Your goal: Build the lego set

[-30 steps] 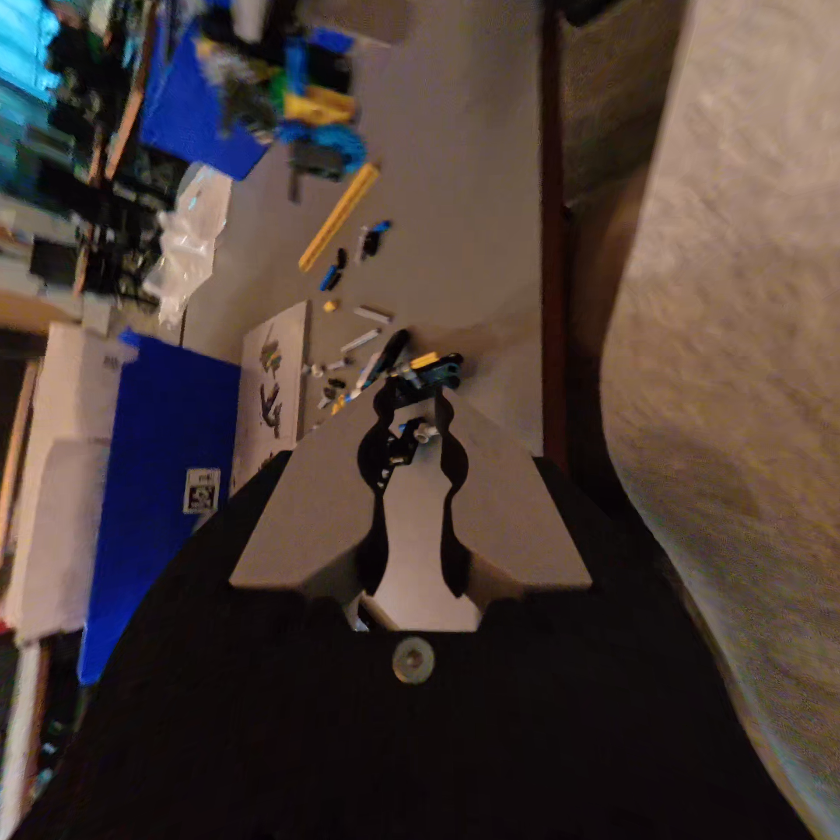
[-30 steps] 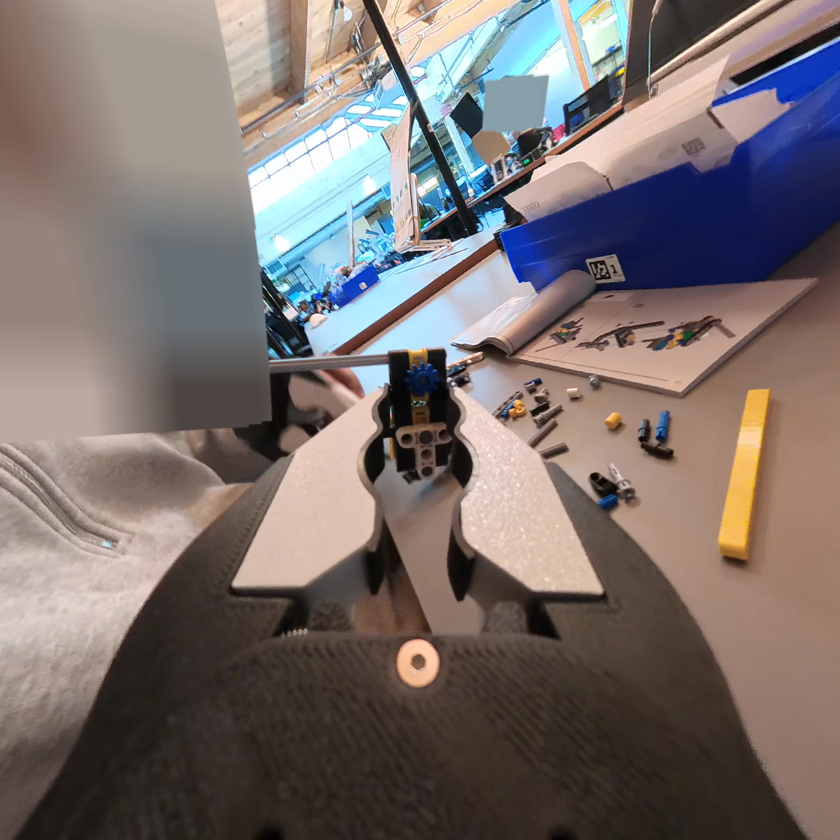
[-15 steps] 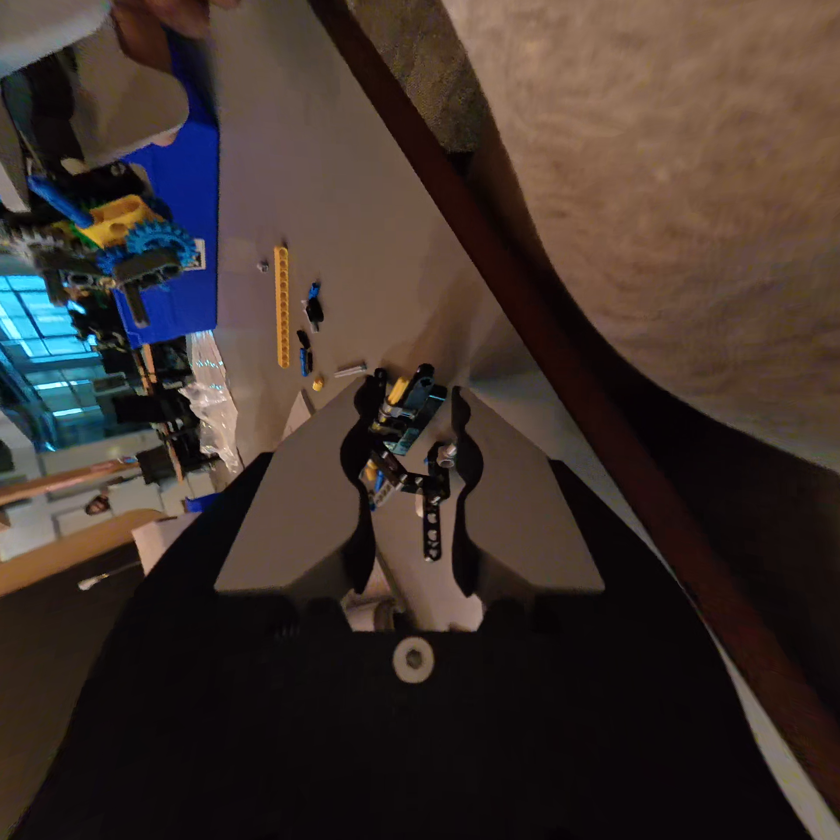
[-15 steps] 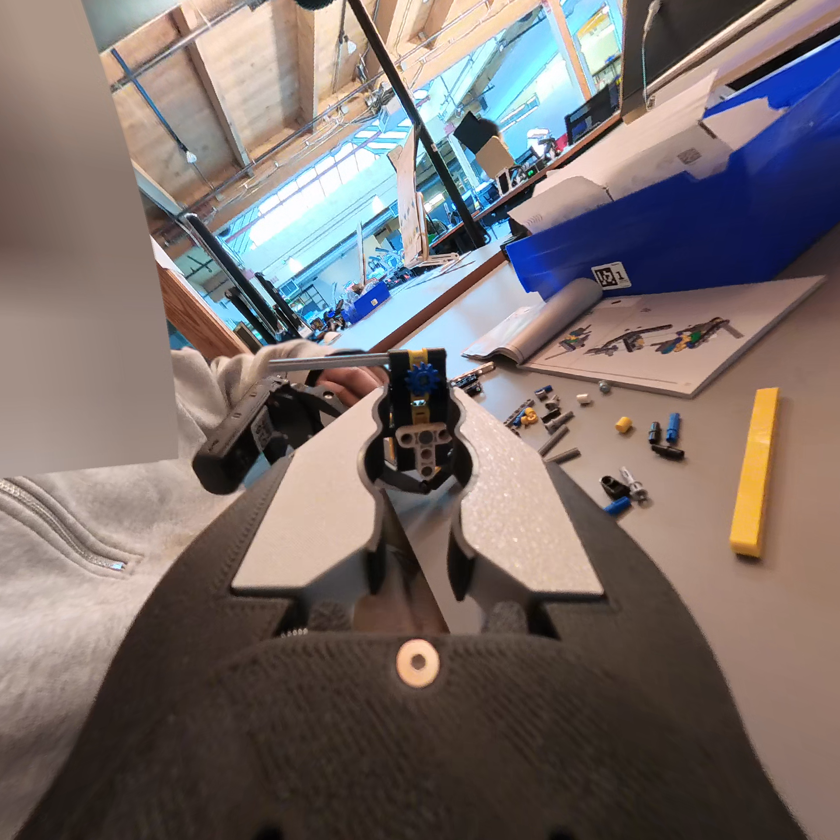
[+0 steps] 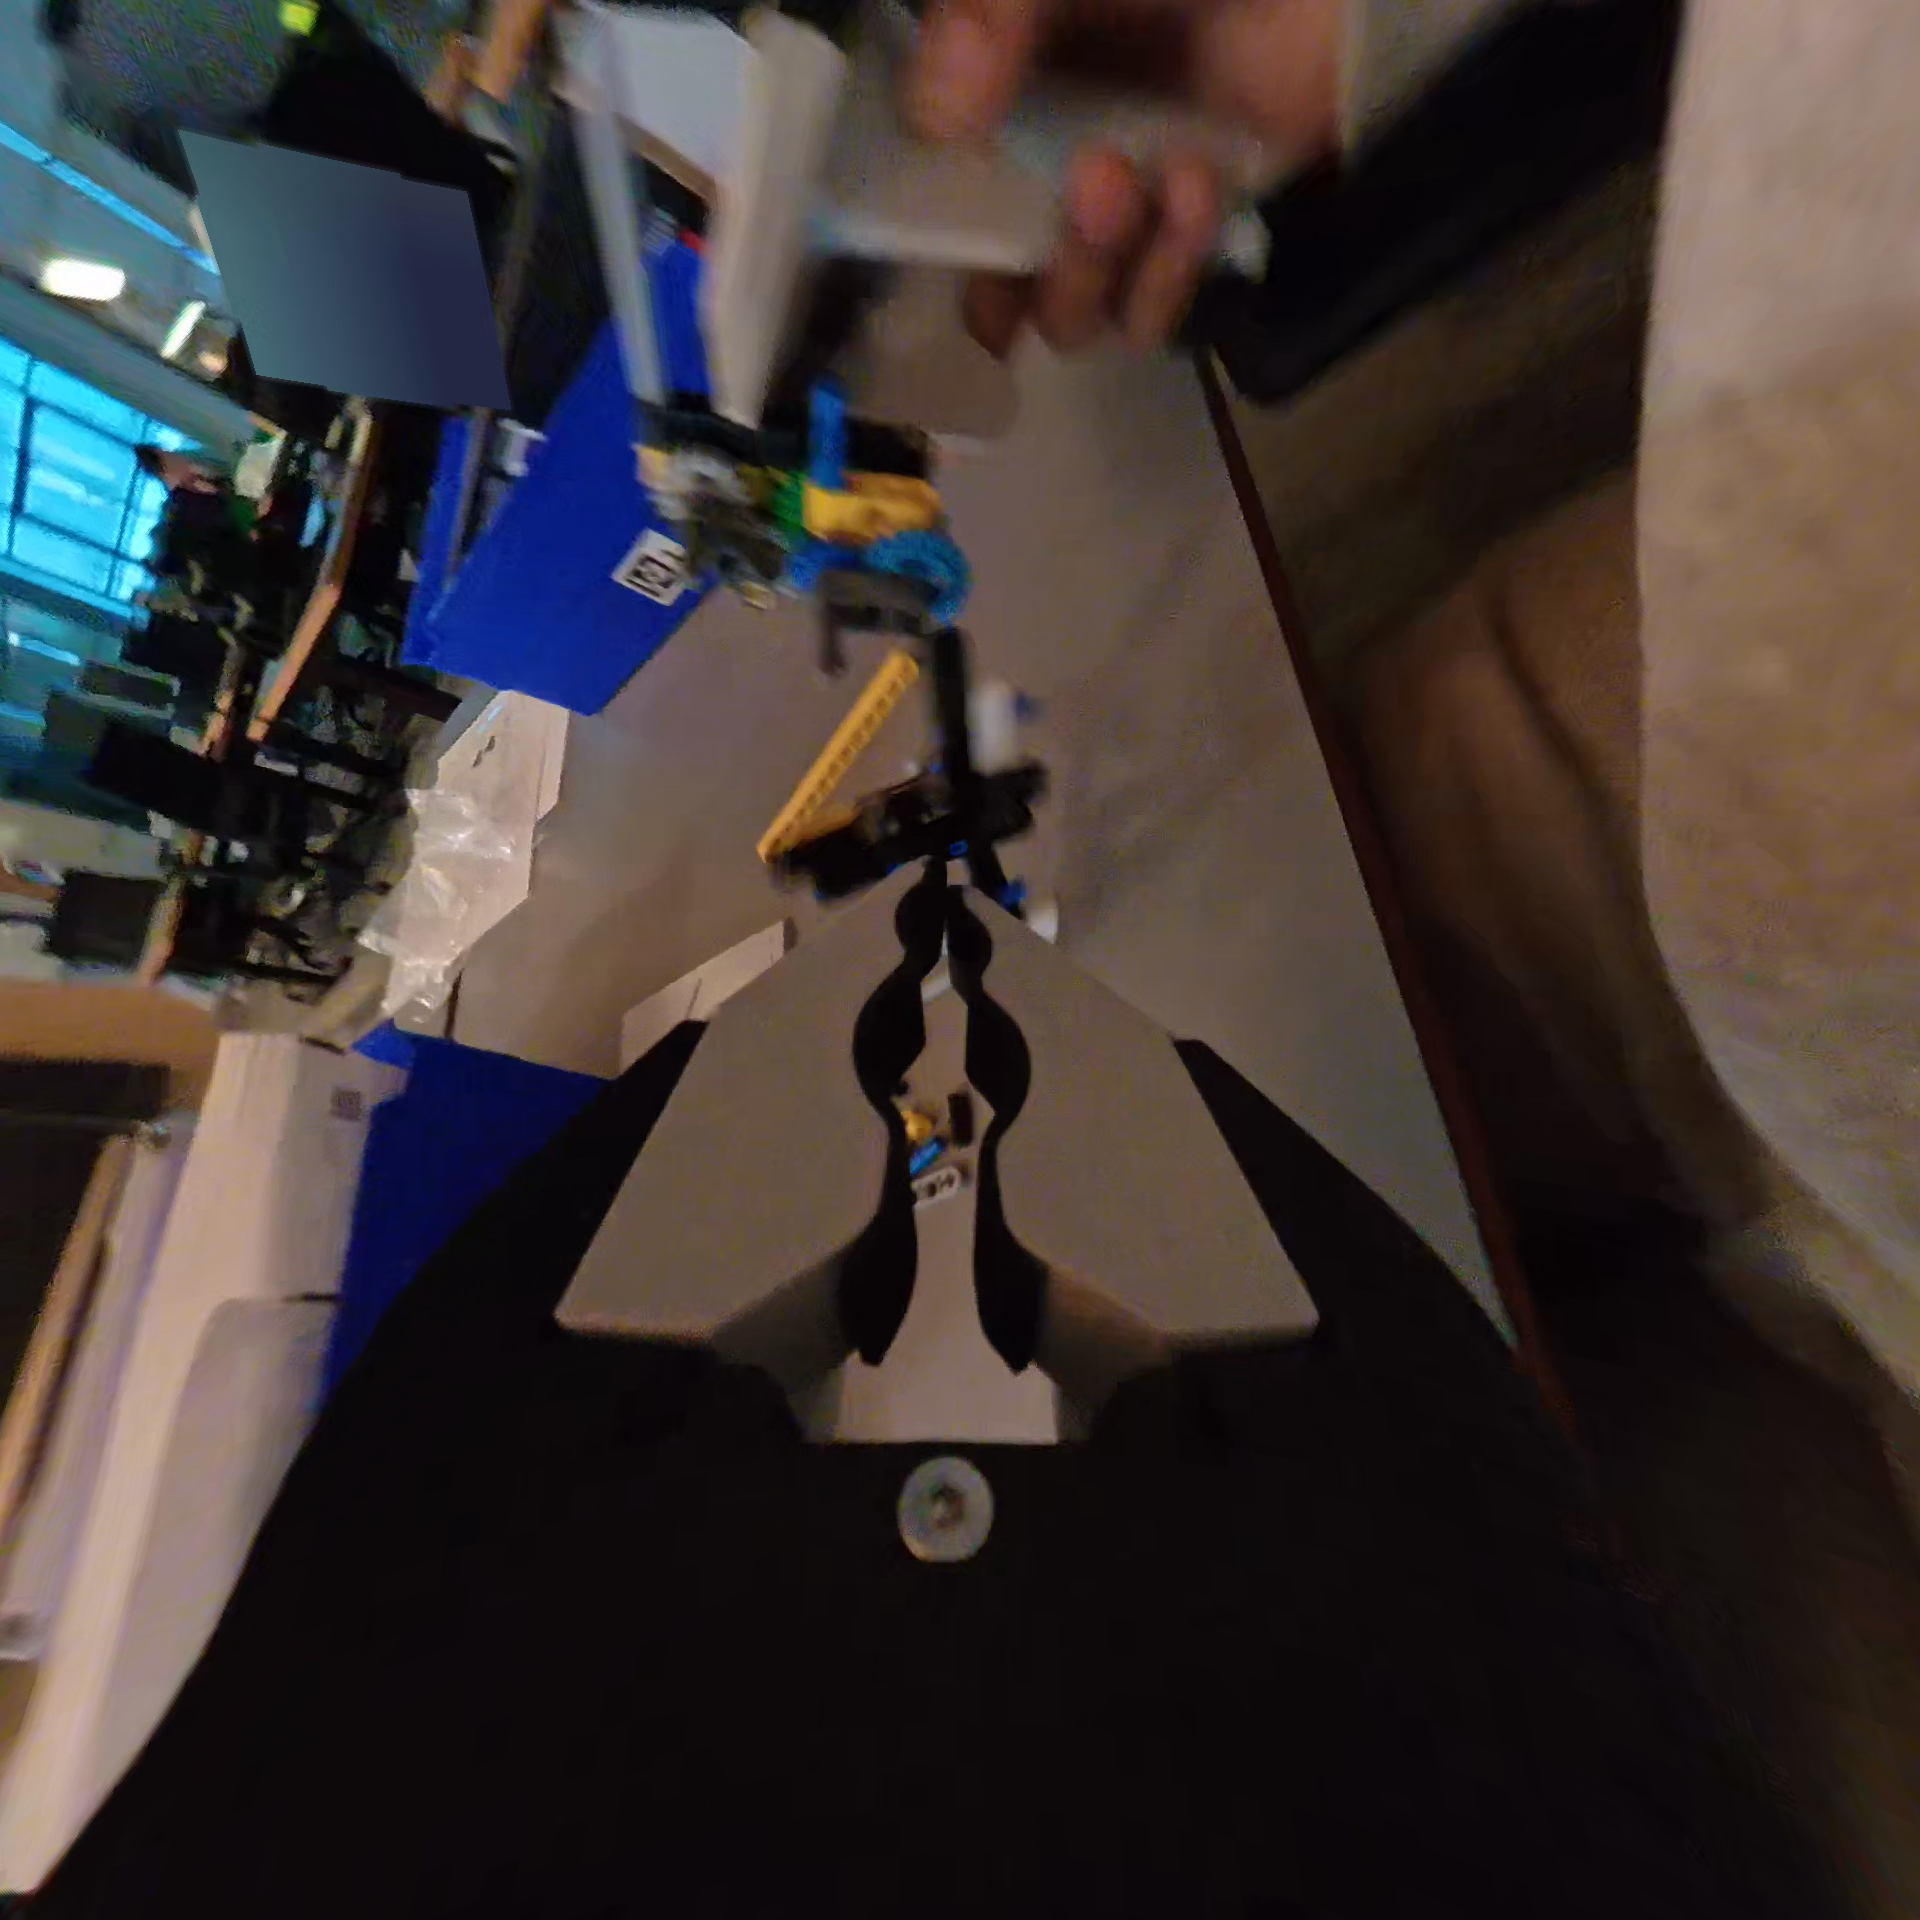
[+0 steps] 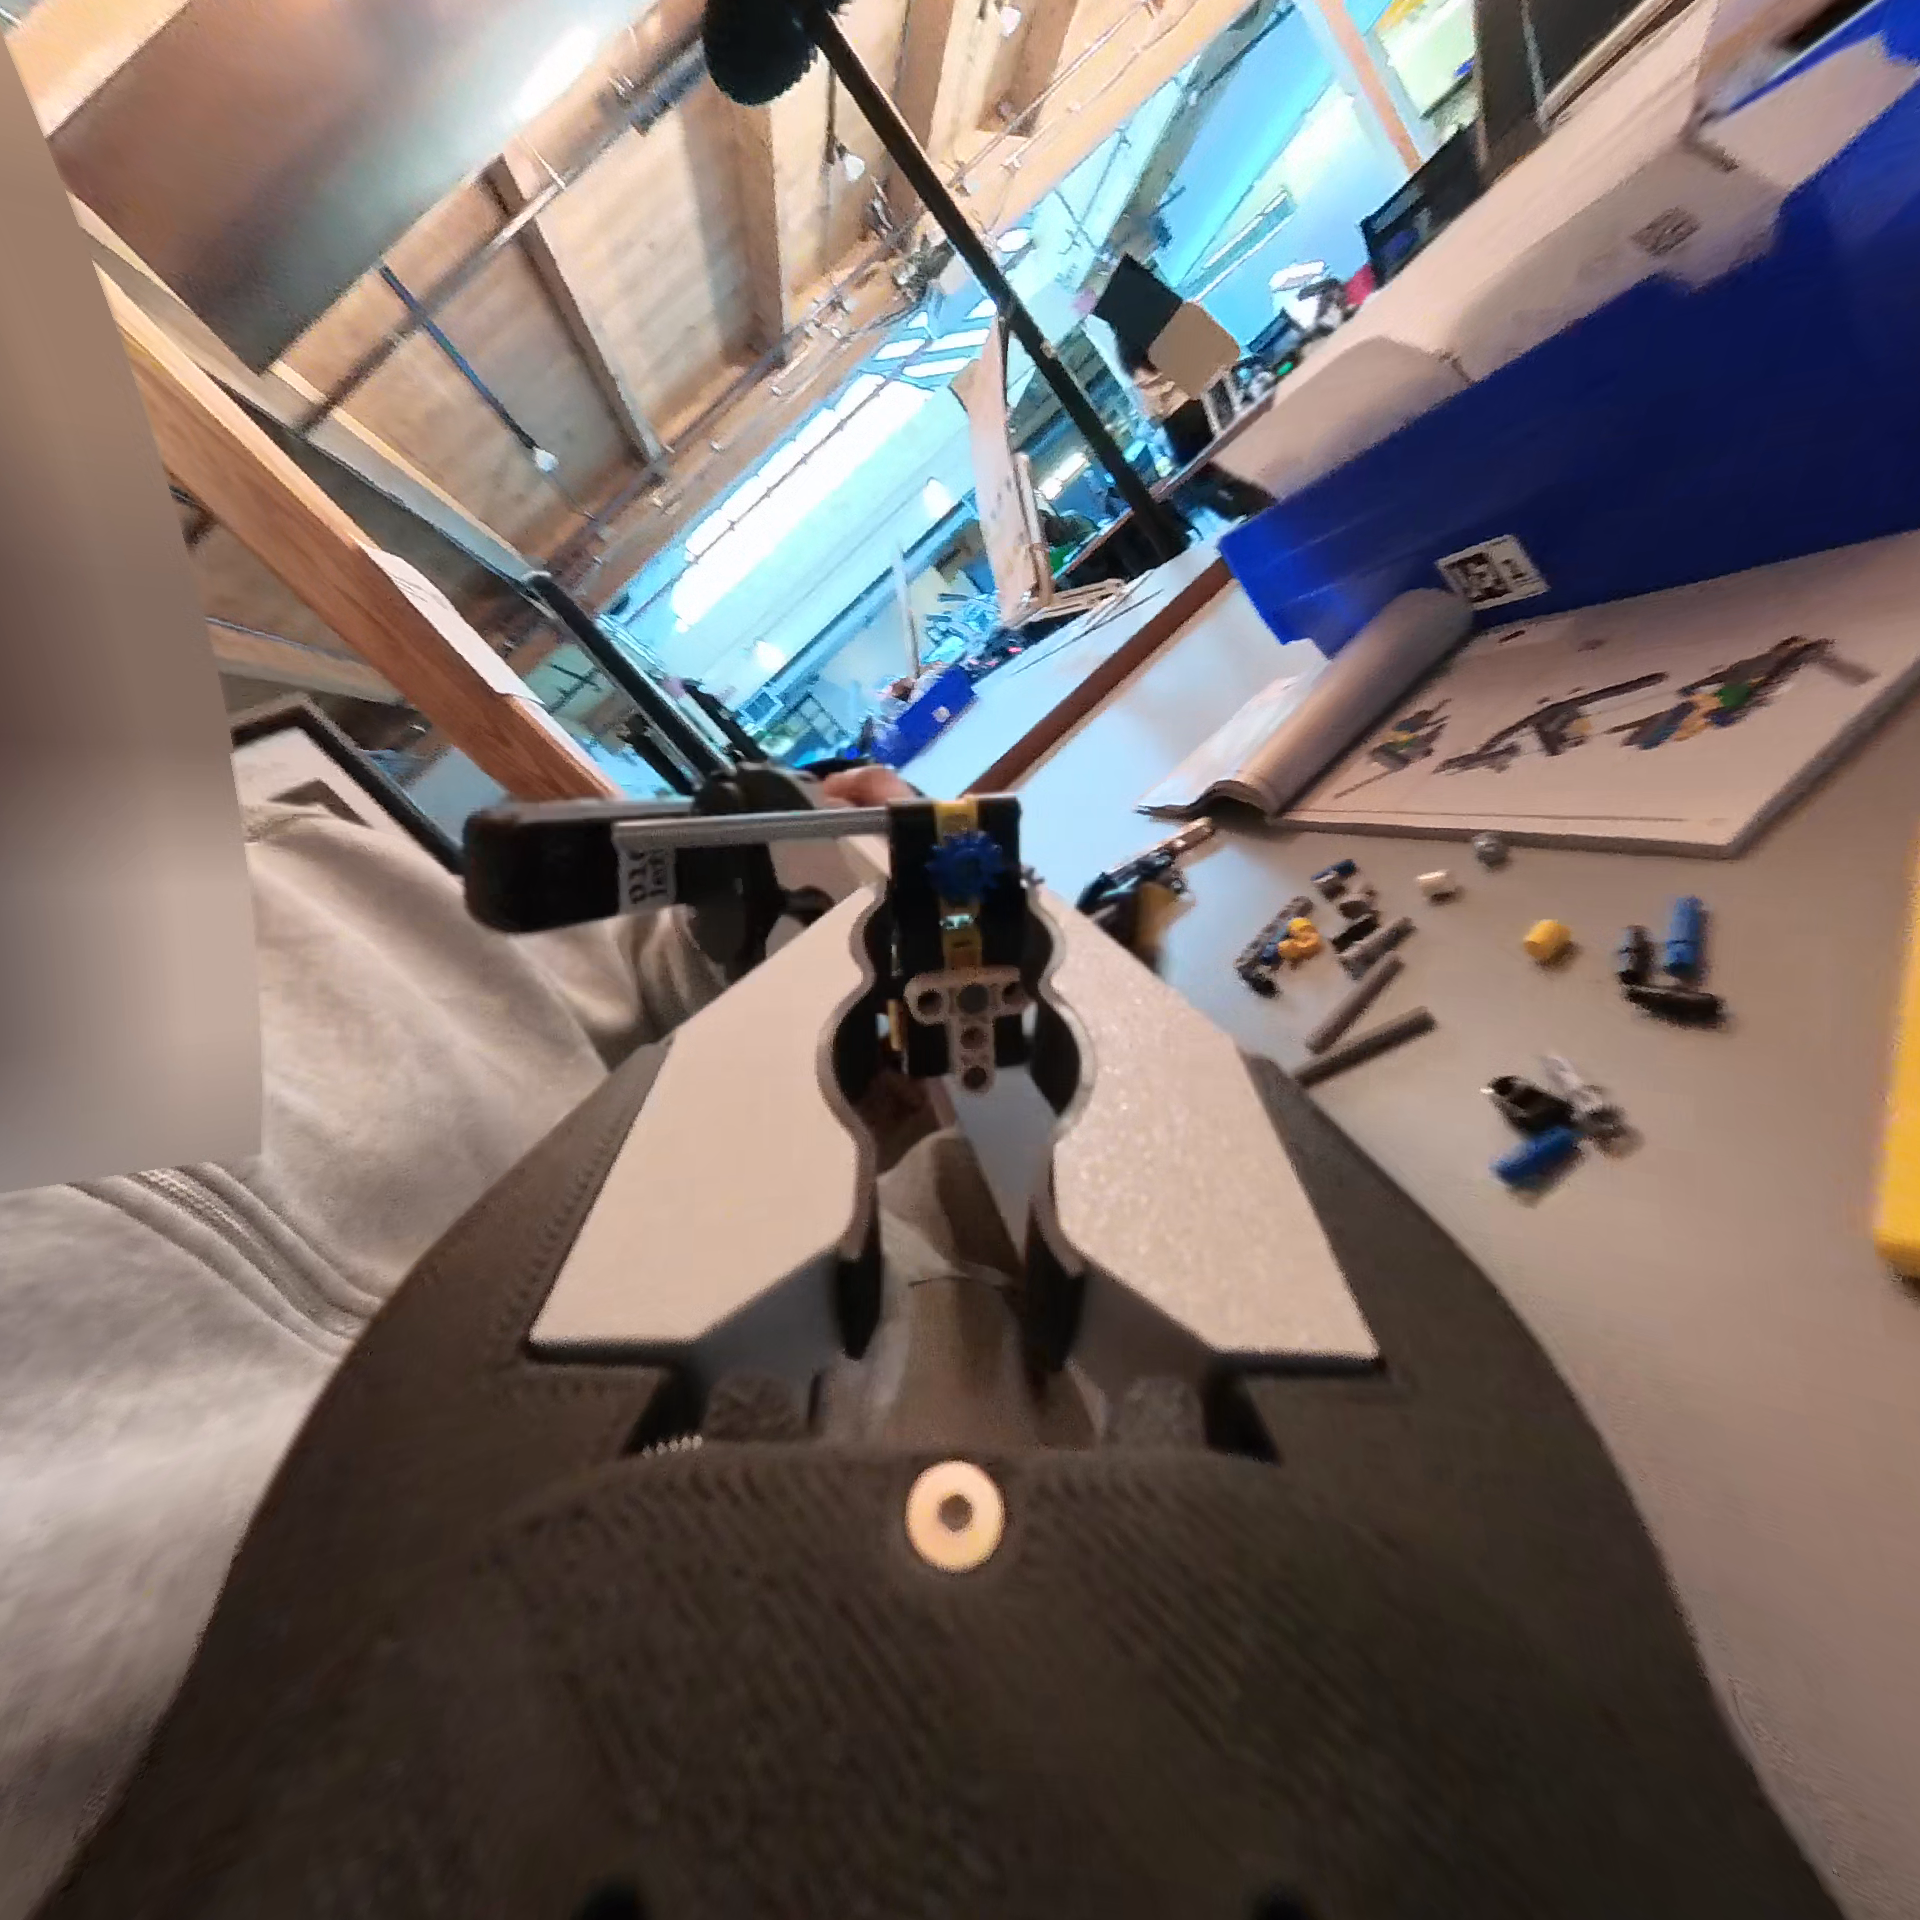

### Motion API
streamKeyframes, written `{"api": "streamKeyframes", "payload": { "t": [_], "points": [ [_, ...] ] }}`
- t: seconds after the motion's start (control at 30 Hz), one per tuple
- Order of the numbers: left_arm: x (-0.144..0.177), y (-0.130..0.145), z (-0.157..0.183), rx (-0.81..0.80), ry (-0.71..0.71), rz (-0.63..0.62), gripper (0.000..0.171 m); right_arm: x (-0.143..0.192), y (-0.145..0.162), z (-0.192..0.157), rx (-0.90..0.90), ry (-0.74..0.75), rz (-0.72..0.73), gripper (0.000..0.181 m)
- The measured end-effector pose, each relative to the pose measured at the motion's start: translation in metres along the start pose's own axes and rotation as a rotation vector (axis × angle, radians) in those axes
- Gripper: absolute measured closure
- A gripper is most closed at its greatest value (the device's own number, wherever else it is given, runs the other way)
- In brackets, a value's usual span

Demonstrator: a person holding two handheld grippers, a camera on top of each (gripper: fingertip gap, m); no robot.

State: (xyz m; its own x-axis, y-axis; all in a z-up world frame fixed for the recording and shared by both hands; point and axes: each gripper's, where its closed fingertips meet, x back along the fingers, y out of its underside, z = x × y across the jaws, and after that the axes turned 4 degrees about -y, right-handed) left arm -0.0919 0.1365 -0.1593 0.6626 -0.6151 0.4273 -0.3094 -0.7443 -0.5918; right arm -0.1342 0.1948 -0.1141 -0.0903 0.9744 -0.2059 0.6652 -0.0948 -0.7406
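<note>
My right gripper point(image 6: 961, 904) is shut on the main lego build point(image 6: 961, 977), a black and yellow frame with a small blue gear and a grey cross plate. The left wrist view shows that build point(image 5: 831, 520), blurred, held above the table under the right gripper's grey fingers point(image 5: 748, 239). My left gripper point(image 5: 943, 899) is closed at its tips on a small black and blue sub-assembly point(image 5: 914, 821) just above the grey table point(image 5: 1143, 644). The left gripper's black body point(image 6: 561, 868) sits to the left of the build.
A long yellow beam point(image 5: 842, 748) lies on the table, also at the right edge point(image 6: 1896, 1195). An open instruction booklet point(image 6: 1558, 748), several loose small parts point(image 6: 1351, 935) and a blue bin point(image 6: 1558, 468) are at the right. A clear plastic bag point(image 5: 447, 883) lies at the left. My hands' fingertips stand some 9 centimeters from each other.
My left gripper has closed from open onto the black sub-assembly and swung toward the main build. The right gripper has tilted and kept its hold on the build.
</note>
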Motion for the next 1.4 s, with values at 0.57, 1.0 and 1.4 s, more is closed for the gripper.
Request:
{"api": "streamKeyframes", "payload": {
  "t": [0.57, 1.0, 1.4],
  "points": [
    [-0.015, 0.031, -0.001, 0.353, -0.025, -0.076, 0.143, 0.049, -0.025, 0.040, 0.106, 0.323, 0.024, 0.159],
    [-0.042, -0.005, 0.054, 0.806, 0.287, -0.119, 0.120, 0.057, -0.031, 0.037, 0.136, 0.349, 0.026, 0.159],
    [-0.050, -0.033, 0.040, 0.721, 0.235, -0.007, 0.122, 0.063, -0.039, 0.030, 0.152, 0.345, 0.062, 0.159]
  ]
}}
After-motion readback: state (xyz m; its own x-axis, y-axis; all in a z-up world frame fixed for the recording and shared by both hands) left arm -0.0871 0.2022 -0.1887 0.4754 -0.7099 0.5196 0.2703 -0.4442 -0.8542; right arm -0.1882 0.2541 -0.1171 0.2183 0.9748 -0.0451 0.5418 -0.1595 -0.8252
